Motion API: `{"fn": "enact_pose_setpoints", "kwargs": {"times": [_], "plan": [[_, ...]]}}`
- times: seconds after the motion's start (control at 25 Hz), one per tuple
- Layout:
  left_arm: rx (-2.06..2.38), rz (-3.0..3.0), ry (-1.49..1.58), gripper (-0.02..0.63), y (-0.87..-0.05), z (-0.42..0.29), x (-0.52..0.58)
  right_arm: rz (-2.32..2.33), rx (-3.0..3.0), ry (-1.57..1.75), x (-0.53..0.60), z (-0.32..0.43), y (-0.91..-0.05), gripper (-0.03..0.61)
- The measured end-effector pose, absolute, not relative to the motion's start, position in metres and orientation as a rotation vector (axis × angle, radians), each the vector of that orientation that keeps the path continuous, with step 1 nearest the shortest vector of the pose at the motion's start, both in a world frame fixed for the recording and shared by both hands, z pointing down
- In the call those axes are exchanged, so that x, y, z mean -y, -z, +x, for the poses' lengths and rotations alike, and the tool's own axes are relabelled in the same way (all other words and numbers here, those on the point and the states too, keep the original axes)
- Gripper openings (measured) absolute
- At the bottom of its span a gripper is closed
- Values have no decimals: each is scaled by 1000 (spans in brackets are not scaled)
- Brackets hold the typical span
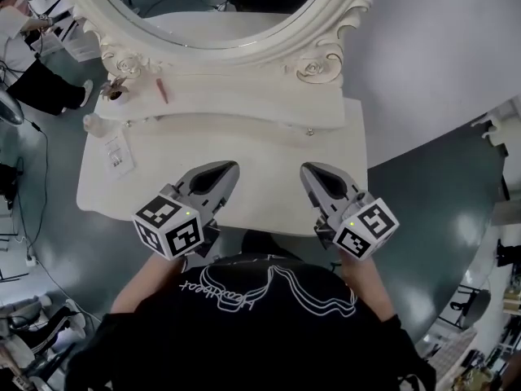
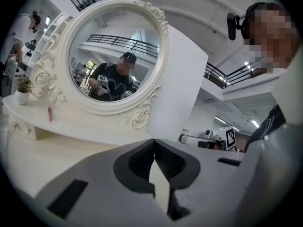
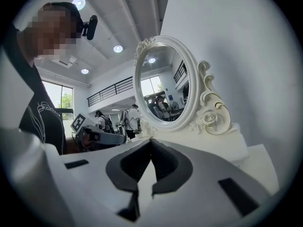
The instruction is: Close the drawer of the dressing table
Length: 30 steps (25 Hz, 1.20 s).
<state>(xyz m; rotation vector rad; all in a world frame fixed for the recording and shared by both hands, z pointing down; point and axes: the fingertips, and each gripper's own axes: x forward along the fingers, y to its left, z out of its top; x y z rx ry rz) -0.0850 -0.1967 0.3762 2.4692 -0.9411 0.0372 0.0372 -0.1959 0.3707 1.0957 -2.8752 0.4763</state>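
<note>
The white dressing table stands before me with its oval mirror at the back. No drawer stands out from its front edge in the head view; my grippers and my body hide that edge. My left gripper hangs over the tabletop's front left, shut and empty, its tips meeting as it points at the mirror. My right gripper hangs over the front right, also shut with nothing held. The two are a hand's width apart and touch nothing.
On the raised shelf lie a red lipstick and a small potted plant. A clear bottle and a paper card sit at the table's left end. A white wall runs behind; another person is far left.
</note>
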Motion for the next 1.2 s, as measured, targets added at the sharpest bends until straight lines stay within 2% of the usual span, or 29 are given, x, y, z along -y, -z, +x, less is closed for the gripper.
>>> {"fn": "enact_pose_setpoints", "kwargs": {"times": [1.2], "plan": [[933,2497,-49,5,-379,-95,163,1067,2893,-536,157,17,-379,3]]}}
